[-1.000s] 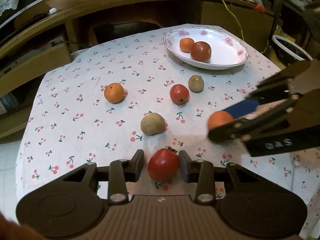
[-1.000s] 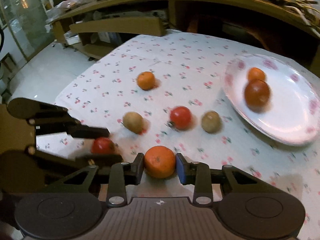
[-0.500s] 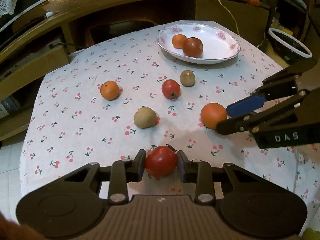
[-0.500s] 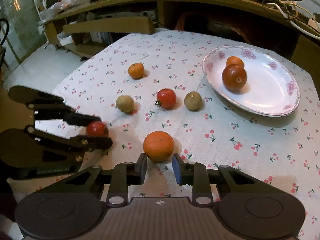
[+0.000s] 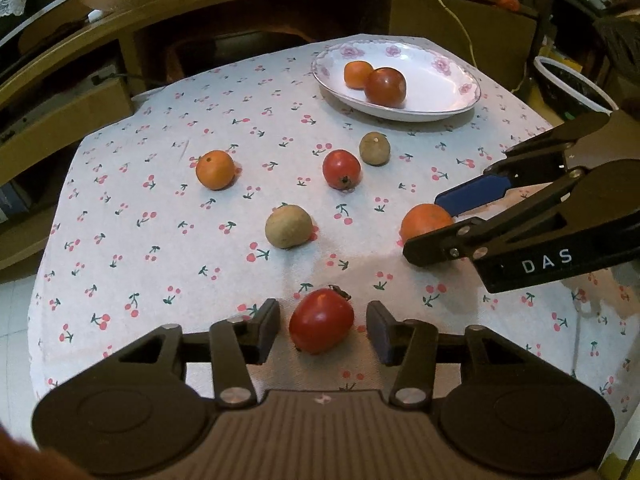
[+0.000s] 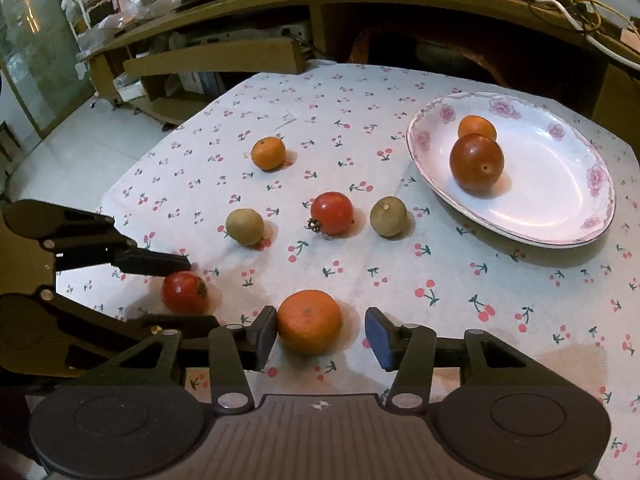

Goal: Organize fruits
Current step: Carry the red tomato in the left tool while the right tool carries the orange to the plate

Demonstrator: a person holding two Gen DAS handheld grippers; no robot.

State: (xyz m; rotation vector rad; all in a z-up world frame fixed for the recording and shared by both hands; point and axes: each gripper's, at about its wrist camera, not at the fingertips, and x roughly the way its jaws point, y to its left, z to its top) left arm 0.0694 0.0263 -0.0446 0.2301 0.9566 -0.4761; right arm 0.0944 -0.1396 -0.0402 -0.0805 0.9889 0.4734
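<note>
My left gripper (image 5: 323, 330) is open around a red tomato (image 5: 321, 320) that rests on the cherry-print tablecloth (image 5: 120, 220); there are gaps on both sides. My right gripper (image 6: 322, 332) is open around an orange (image 6: 309, 321) on the cloth; its left pad is close to the fruit. Each gripper shows in the other's view: the right one (image 5: 436, 224), the left one (image 6: 188, 292). A white floral plate (image 6: 560, 208) holds a small orange (image 6: 476, 126) and a dark red tomato (image 6: 476, 163).
Loose on the cloth lie an orange (image 5: 215, 169), a red tomato (image 5: 341, 169) and two brownish fruits (image 5: 288, 226) (image 5: 374, 148). A wooden shelf unit (image 5: 100, 40) curves behind the table. The cloth's near edge drops to a tiled floor (image 6: 60, 152).
Both grippers have opened: the tomato and the orange, held a second ago, now sit free on the cloth between the spread jaws. Both cameras have drawn back slightly.
</note>
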